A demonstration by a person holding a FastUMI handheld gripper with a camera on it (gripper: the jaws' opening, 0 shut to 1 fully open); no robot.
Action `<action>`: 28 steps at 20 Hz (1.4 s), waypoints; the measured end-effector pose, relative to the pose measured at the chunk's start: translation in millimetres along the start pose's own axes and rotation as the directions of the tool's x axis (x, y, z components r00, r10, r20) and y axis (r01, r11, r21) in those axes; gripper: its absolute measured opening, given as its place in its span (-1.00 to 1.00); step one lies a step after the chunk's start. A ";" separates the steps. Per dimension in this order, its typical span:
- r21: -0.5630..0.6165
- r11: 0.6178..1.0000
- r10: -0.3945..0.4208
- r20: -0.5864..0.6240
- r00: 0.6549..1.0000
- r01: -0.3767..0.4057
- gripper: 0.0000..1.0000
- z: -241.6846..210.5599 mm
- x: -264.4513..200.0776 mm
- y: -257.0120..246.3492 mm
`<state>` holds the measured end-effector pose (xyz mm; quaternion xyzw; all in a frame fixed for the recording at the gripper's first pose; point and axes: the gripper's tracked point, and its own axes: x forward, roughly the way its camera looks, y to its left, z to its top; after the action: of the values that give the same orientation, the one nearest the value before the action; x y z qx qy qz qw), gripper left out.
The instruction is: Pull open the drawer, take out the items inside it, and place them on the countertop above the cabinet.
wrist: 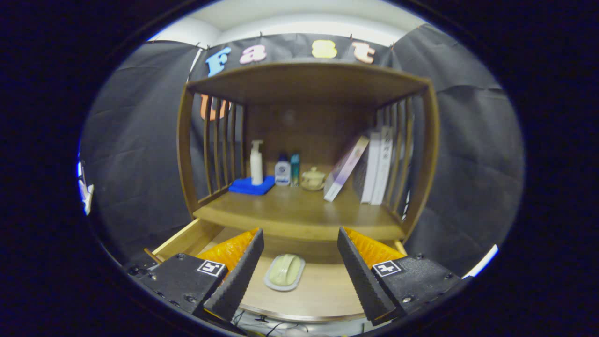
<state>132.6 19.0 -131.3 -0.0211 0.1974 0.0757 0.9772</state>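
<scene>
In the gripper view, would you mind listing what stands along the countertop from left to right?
Blue cloth with the pump bottle standing on it → small white bottle → teal bottle → lidded pot → leaning book → upright books. The gripper is open above the soap dish in the drawer.

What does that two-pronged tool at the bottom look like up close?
The tool has two wedge-shaped fingers with ridged, saw-toothed inner faces. Each finger is mounted on a boxy block with visible screws and a small square white sticker printed with a black pattern. Its fingers stand open above the drawer.
</scene>
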 end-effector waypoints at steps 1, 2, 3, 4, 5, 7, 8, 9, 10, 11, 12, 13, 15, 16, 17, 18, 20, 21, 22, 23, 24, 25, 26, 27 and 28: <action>0.023 0.999 0.023 -0.048 0.999 -0.022 0.99 -5.1 12.8 3.3; 0.047 0.998 0.041 -0.103 0.994 -0.036 0.99 -12.4 29.9 6.5; 0.069 0.997 0.043 -0.152 0.987 -0.033 0.98 -19.5 42.2 6.7; 0.071 0.997 0.047 -0.195 0.980 -0.034 0.98 -26.1 55.2 6.6; 0.056 0.998 0.041 -0.248 0.968 -0.028 0.99 -33.7 67.7 6.2; 0.051 0.998 0.051 -0.336 0.940 -0.036 0.99 -47.8 80.8 8.9; 0.046 0.998 0.053 -0.375 0.926 -0.039 0.95 -54.6 88.7 10.2; 0.040 0.998 0.054 -0.406 0.912 -0.042 0.95 -60.8 94.4 9.9; 0.051 0.998 0.055 -0.435 0.899 -0.036 0.95 -66.1 101.4 9.5; 0.059 0.998 0.054 -0.469 0.882 -0.030 0.95 -72.6 106.4 11.1; 0.054 0.998 0.055 -0.502 0.863 -0.032 0.94 -79.3 111.4 11.6; 0.048 0.998 0.048 -0.530 0.847 -0.027 0.92 -85.2 112.5 12.2; 0.039 0.999 0.053 -0.596 0.801 -0.037 0.80 -100.9 119.0 17.2; 0.038 0.999 0.044 -0.626 0.778 -0.026 0.77 -108.2 122.6 15.3; 0.044 0.999 0.045 -0.650 0.759 -0.021 0.75 -113.6 124.0 17.1; 0.042 0.999 0.042 -0.669 0.742 -0.019 0.72 -118.1 126.1 17.6; 0.027 1.000 0.024 -0.692 0.722 -0.008 0.65 -125.8 130.0 16.5; 0.025 1.000 0.022 -0.698 0.715 -0.006 0.61 -127.9 131.9 17.0; 0.027 1.000 0.024 -0.703 0.710 -0.007 0.48 -130.7 133.9 17.9; 0.025 1.000 0.022 -0.712 0.701 -0.007 0.36 -135.1 133.0 18.4; 0.019 1.000 0.014 -0.718 0.696 -0.002 0.24 -136.1 133.2 17.1; 0.015 1.000 0.010 -0.713 0.701 0.000 0.12 -135.5 134.5 18.0; 0.012 1.000 0.005 -0.710 0.704 0.005 -0.02 -132.5 134.7 16.9; 0.015 1.000 0.005 -0.709 0.705 0.008 -0.21 -133.5 135.3 16.2; 0.022 1.000 0.013 -0.706 0.708 0.004 -0.40 -131.7 132.6 17.5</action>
<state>200.3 45.4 -304.4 -0.0372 0.5569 0.0621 0.8274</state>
